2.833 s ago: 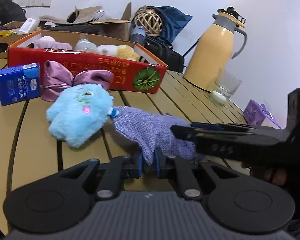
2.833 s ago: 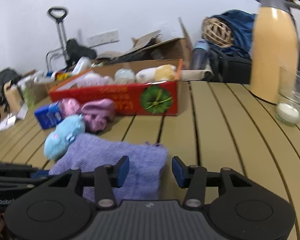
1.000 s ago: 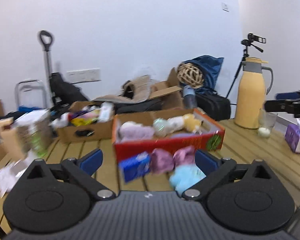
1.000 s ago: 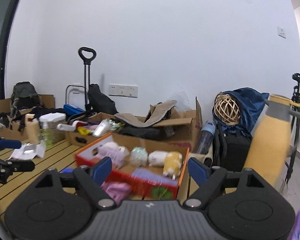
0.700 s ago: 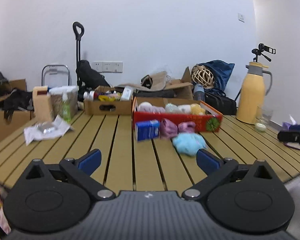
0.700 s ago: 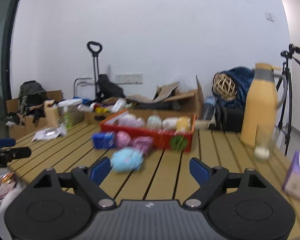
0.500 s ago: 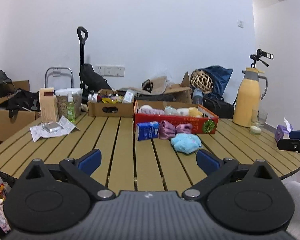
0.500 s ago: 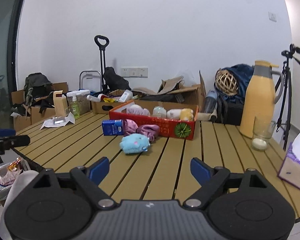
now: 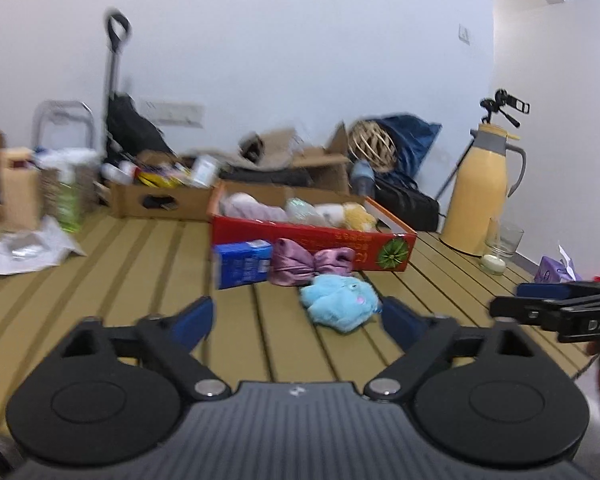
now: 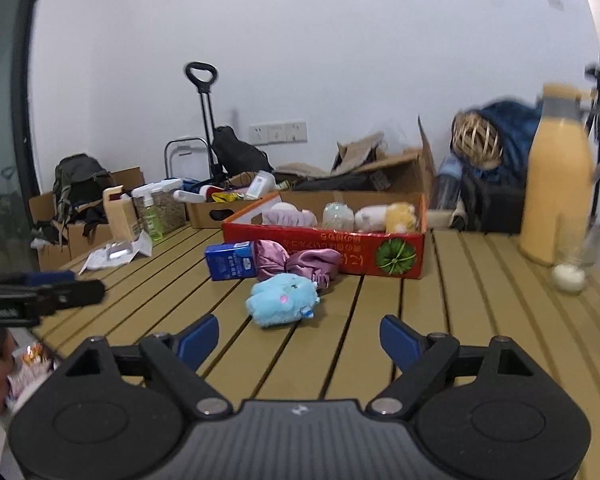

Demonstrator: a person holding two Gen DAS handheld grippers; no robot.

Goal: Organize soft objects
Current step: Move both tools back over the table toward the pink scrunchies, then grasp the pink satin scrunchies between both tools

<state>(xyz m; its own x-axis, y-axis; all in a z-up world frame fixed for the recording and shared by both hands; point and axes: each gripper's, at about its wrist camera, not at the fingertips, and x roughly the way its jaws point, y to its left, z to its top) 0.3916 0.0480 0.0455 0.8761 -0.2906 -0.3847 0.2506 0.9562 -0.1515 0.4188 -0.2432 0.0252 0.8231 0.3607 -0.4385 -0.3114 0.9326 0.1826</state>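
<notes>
A light blue plush toy [image 9: 340,306] [image 10: 282,298] lies on the slatted wooden table, just in front of a purple satin bow [image 9: 310,266] [image 10: 296,264]. Behind them stands a red cardboard box [image 9: 320,236] [image 10: 332,242] holding several soft toys. My left gripper [image 9: 298,318] hovers short of the plush; its jaws are closing with nothing between them. Farther right, my right gripper [image 10: 299,336] stands open and empty, also short of the plush. Each view shows the other gripper's fingers [image 9: 540,300] [image 10: 52,292] at its edge.
A blue carton [image 9: 242,268] [image 10: 230,266] stands left of the bow. At the right are a yellow thermos jug [image 9: 480,196] [image 10: 556,200], a glass with a candle [image 9: 500,252] and a purple tissue pack [image 9: 554,270]. Cardboard boxes, bottles and papers crowd the far left.
The lilac cloth that my left gripper held has gone from the table in front of the plush. Both grippers pulled far back, then came nearer and lower. The left jaws have narrowed.
</notes>
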